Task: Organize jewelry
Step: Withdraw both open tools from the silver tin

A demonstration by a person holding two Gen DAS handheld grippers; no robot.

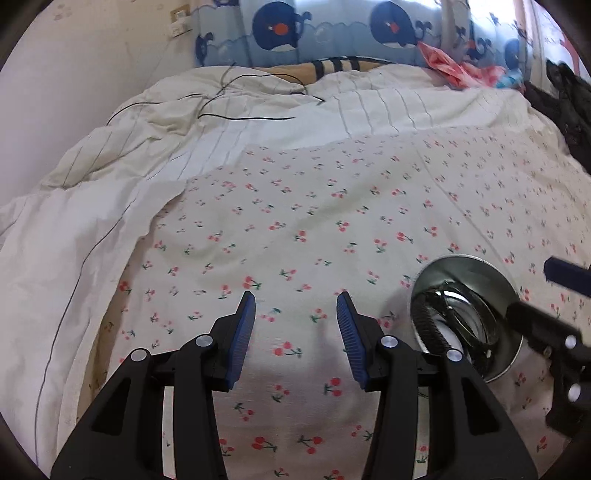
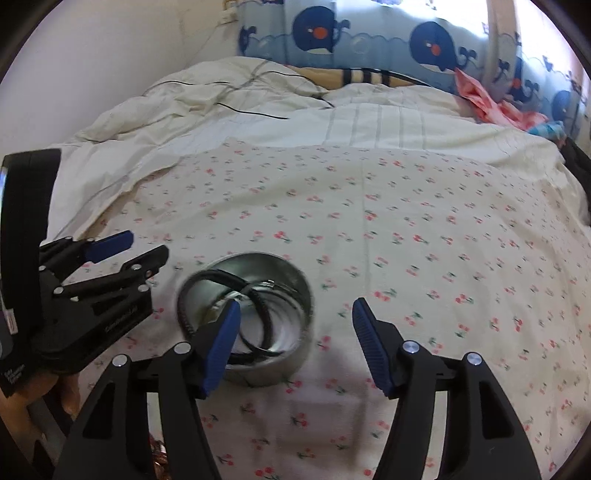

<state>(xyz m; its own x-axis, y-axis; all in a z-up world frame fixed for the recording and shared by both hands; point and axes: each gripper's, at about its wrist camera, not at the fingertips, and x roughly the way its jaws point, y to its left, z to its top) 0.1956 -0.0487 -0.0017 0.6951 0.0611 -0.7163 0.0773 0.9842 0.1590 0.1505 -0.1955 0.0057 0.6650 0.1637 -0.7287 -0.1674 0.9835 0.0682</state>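
Note:
A round silver tin (image 2: 291, 277) stands on the cherry-print bedsheet (image 2: 369, 240). It holds several bracelets and bangles (image 2: 255, 317), one black braided, others thin metal. It shows at the right of the left wrist view (image 1: 476, 269). My right gripper (image 2: 293, 323) is open and empty, its left finger over the tin's near side. My left gripper (image 1: 295, 317) is open and empty over bare sheet, left of the tin. It appears at the left of the right wrist view (image 2: 146, 245).
A rumpled white duvet (image 1: 184, 122) with thin black cables (image 1: 243, 118) lies at the far left of the bed. Whale-print cushions (image 1: 332, 33) line the back. Pink cloth (image 1: 454, 66) and a dark garment (image 1: 569, 99) lie at the far right.

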